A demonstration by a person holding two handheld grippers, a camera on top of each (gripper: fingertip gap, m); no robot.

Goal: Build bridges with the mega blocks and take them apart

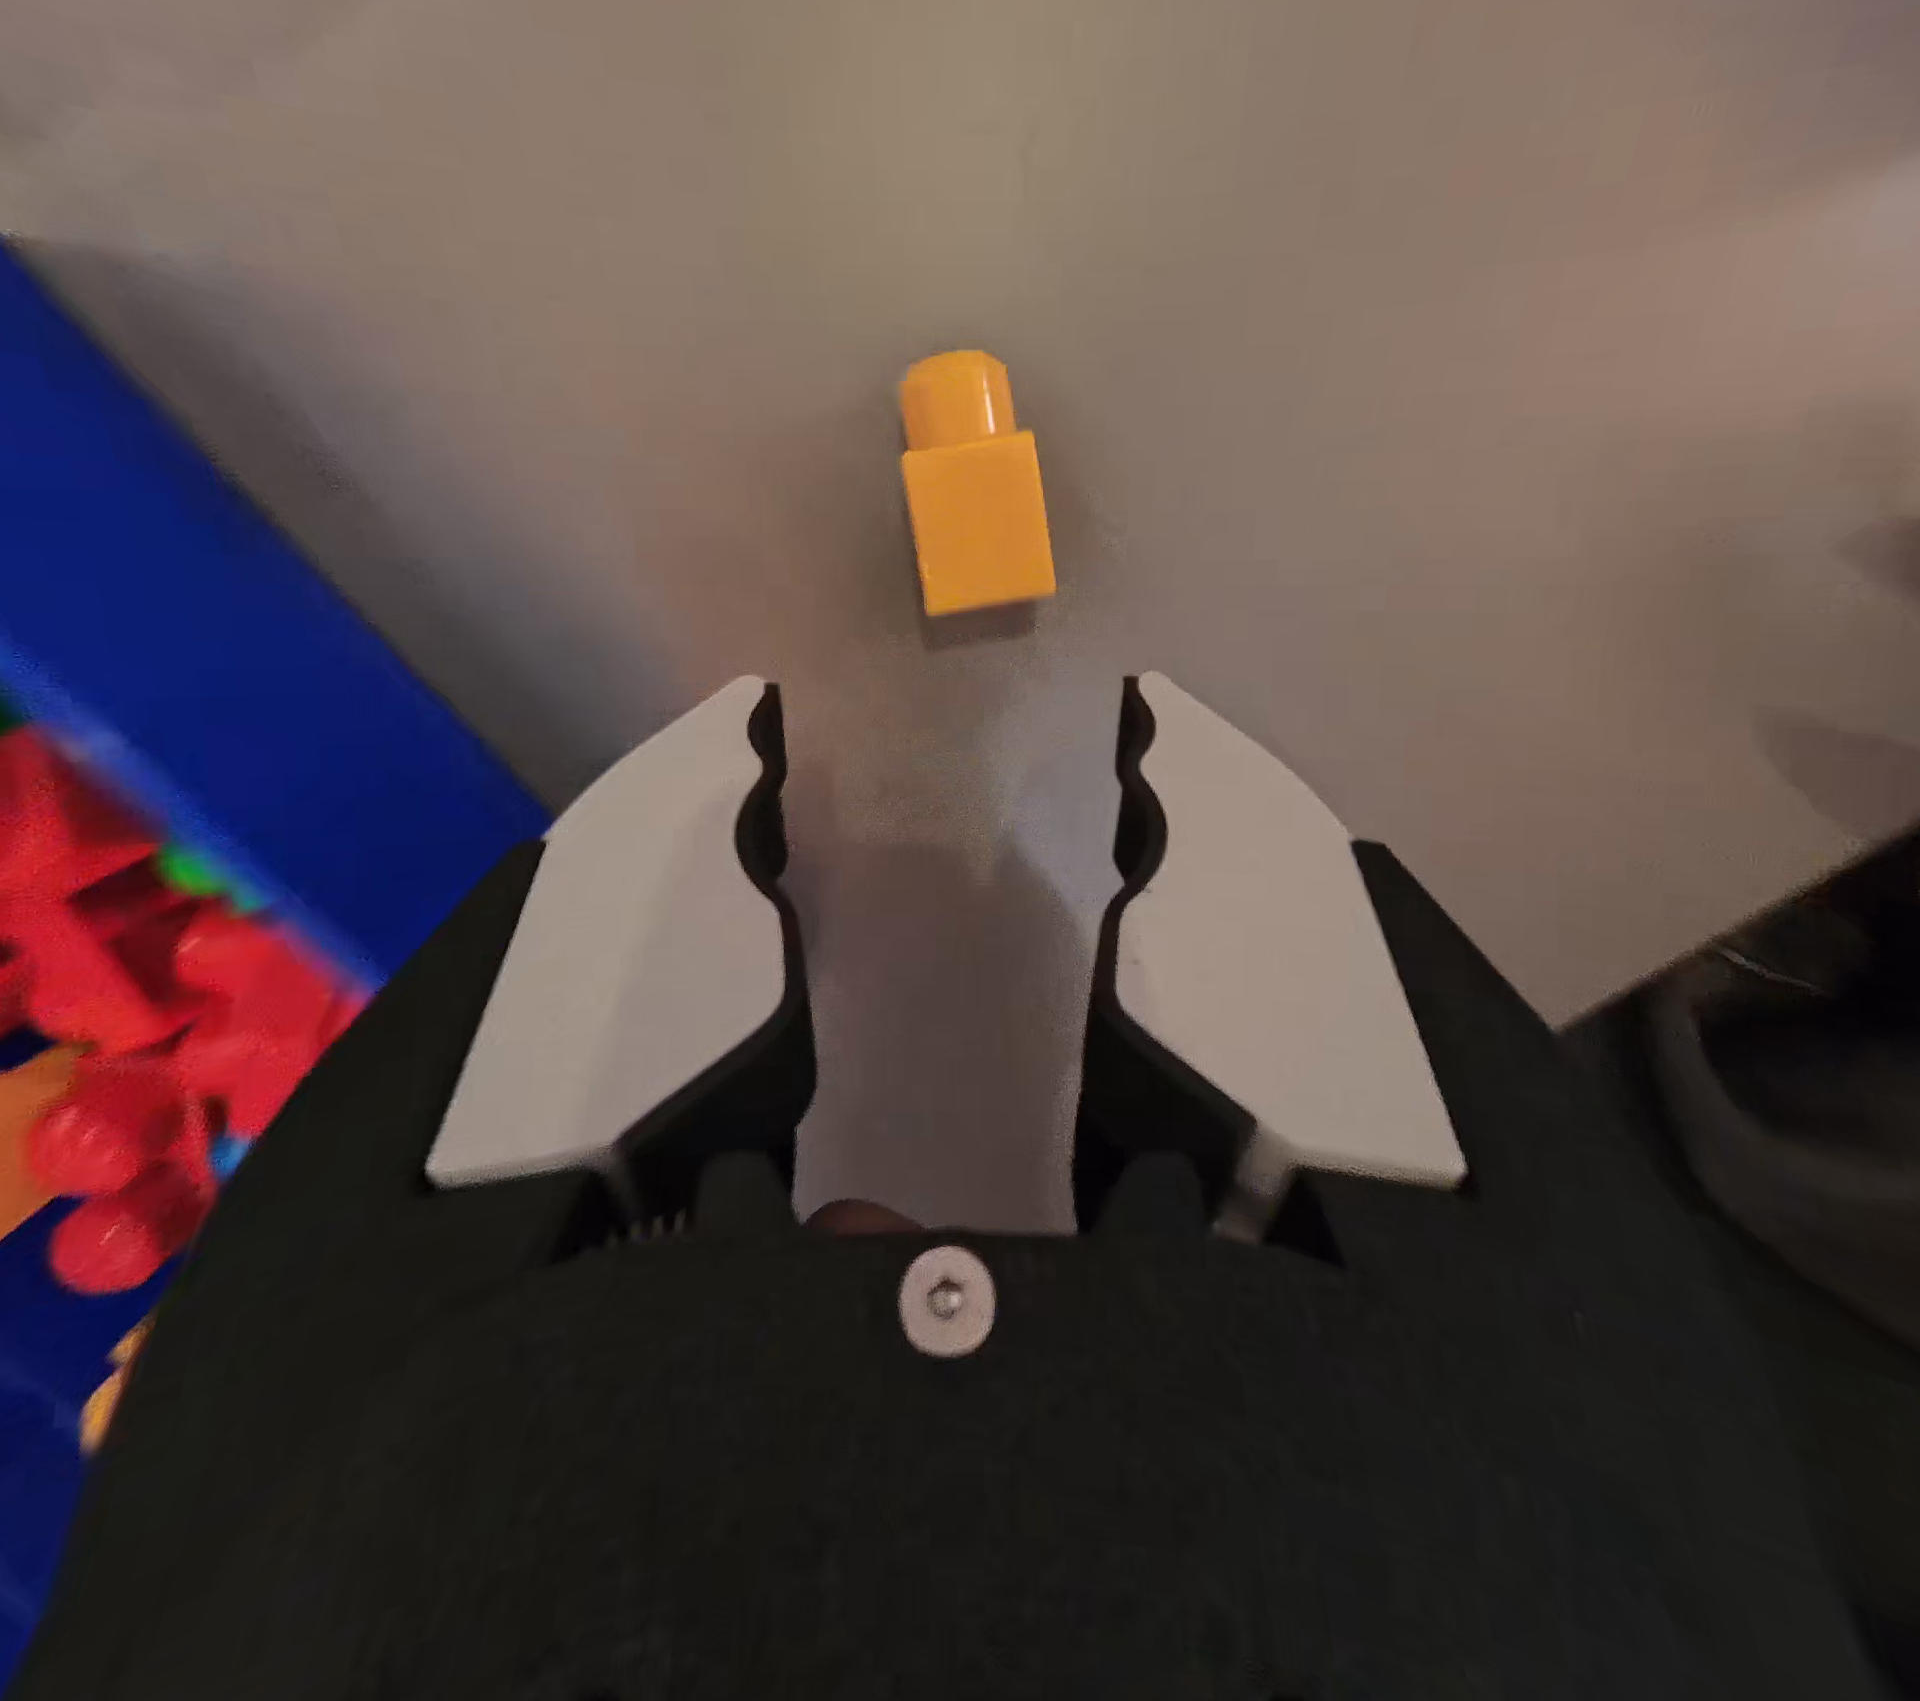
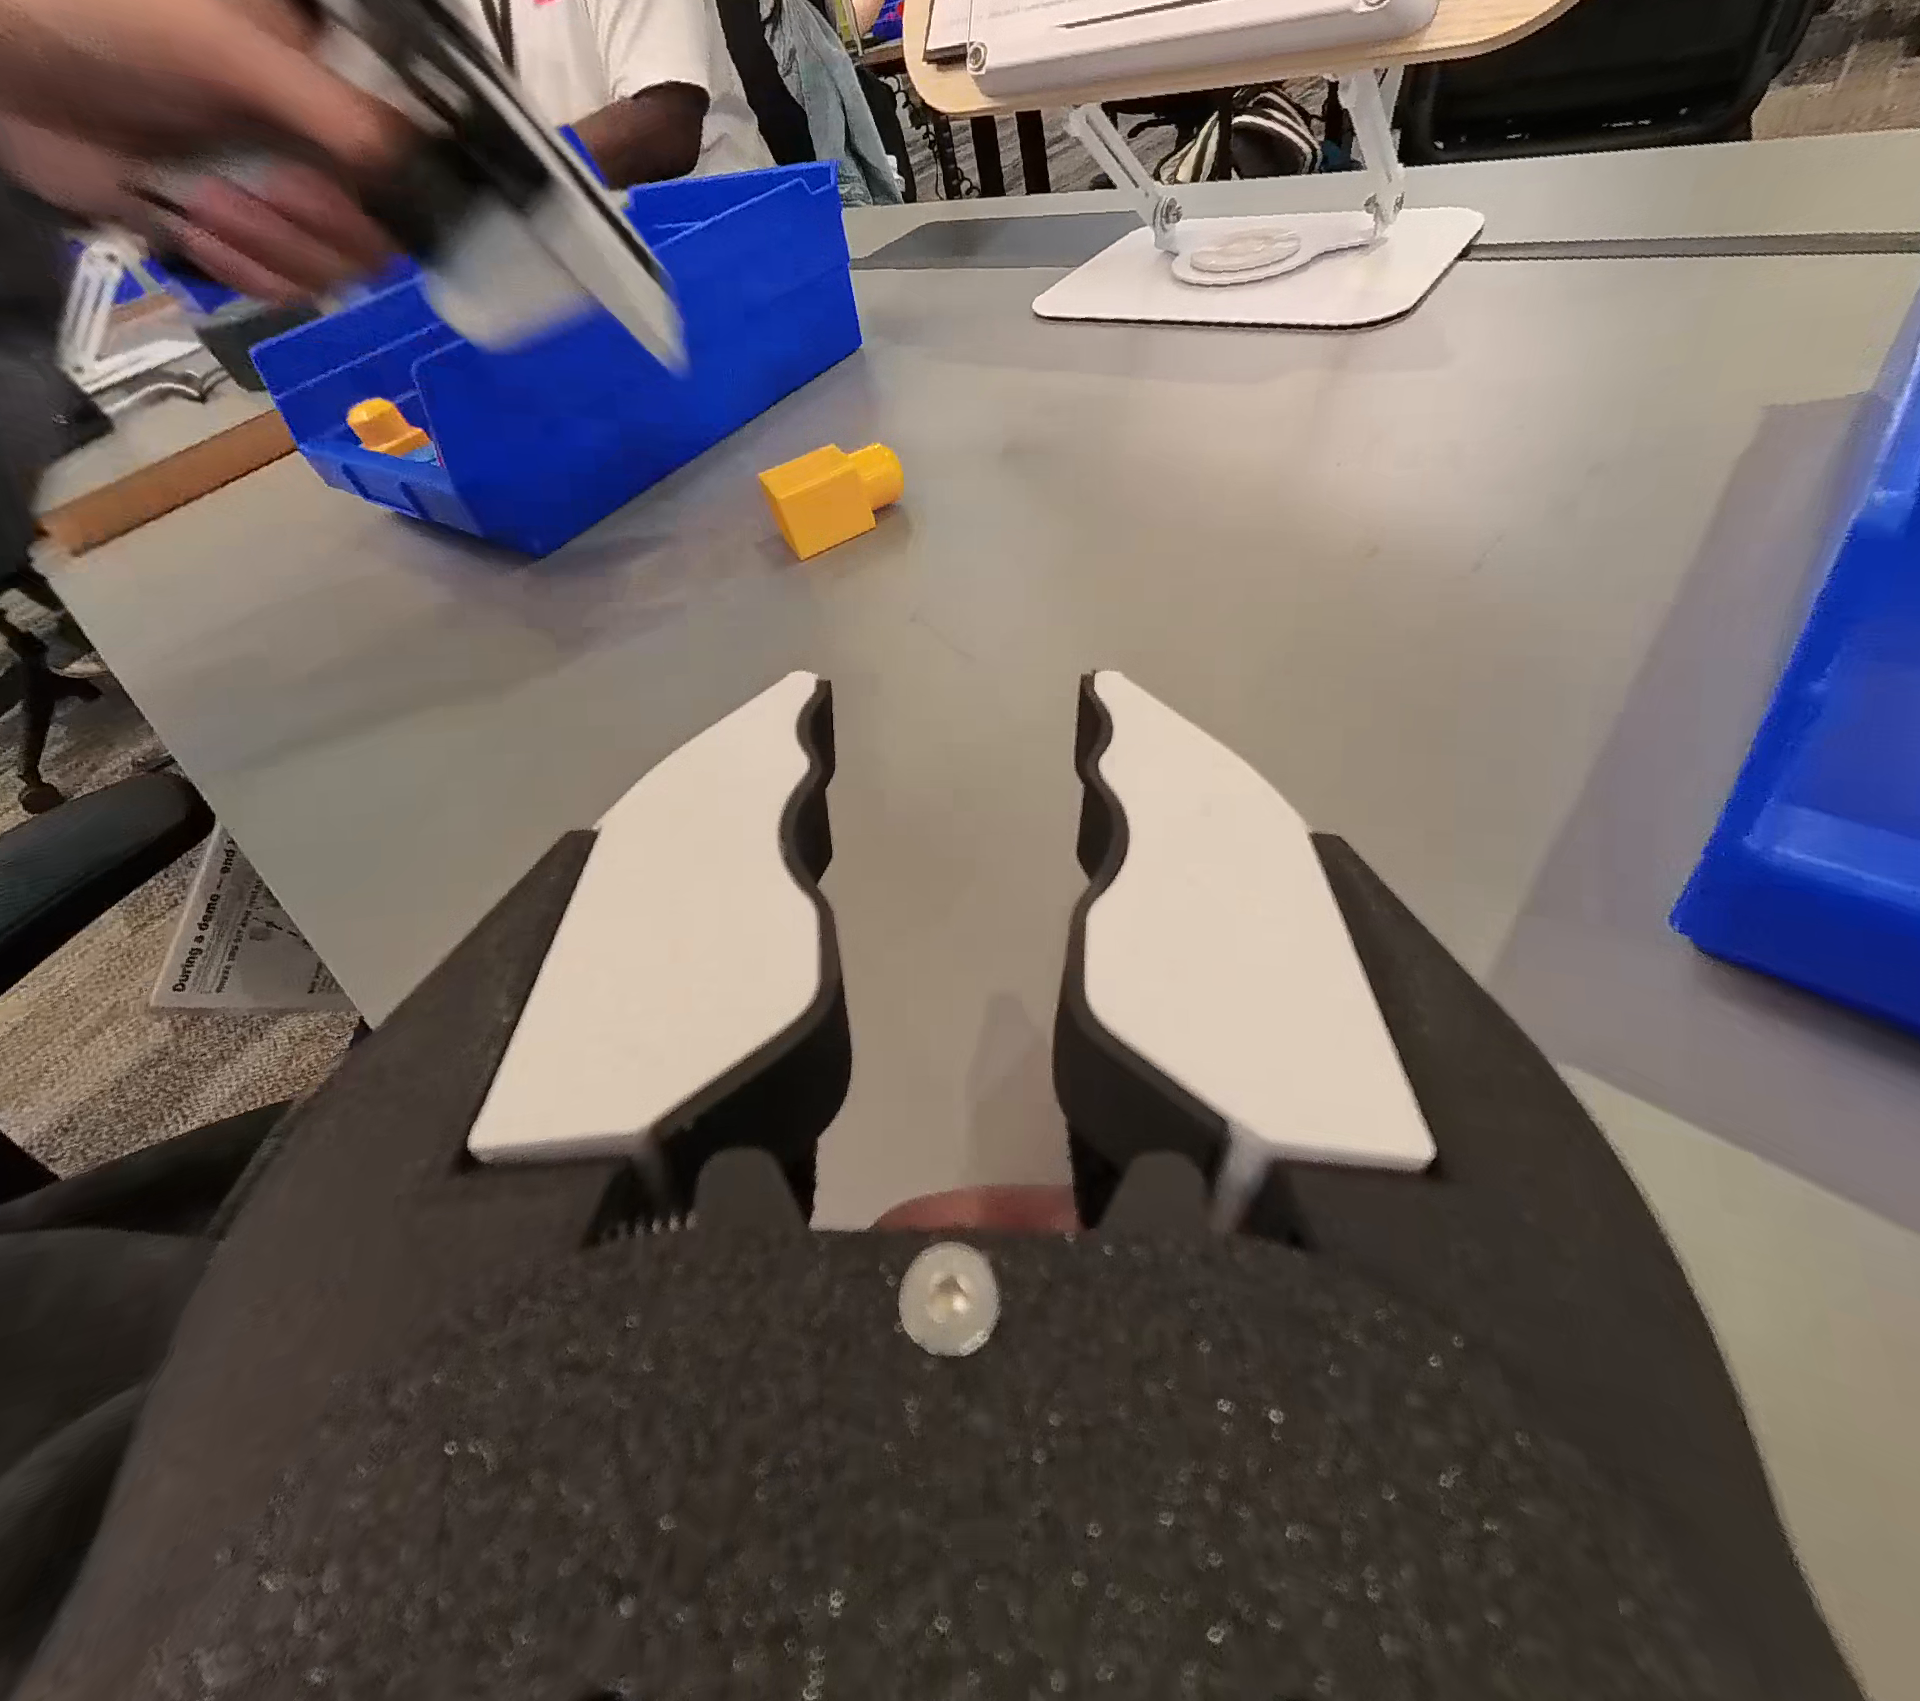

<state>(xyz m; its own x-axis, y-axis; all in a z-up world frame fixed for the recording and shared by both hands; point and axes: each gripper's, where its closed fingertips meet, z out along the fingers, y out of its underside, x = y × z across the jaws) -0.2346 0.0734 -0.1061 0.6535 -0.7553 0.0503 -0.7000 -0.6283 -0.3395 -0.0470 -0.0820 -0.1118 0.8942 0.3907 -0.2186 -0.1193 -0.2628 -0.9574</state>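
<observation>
Left hand-held gripper (image 1: 951,695) aimed steeply down, jaws parted and empty, white fingers (image 1: 644,913) spread with a clear gap. Right hand-held gripper (image 2: 954,695) held low and nearly level, jaws likewise apart, gripping nothing. Blurred hand (image 2: 156,103) grasping the left one.

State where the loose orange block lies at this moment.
The orange block lies on its side on the grey table, just right of the blue bin; in the left wrist view it sits ahead of the open left gripper.

A one-stud block (image 2: 829,498) lies on its side on the desk (image 2: 1143,571), just right of a bin (image 2: 623,415) holding blocks. A document stand (image 2: 1257,259) sits behind; another bin (image 2: 1829,820) far right.
</observation>
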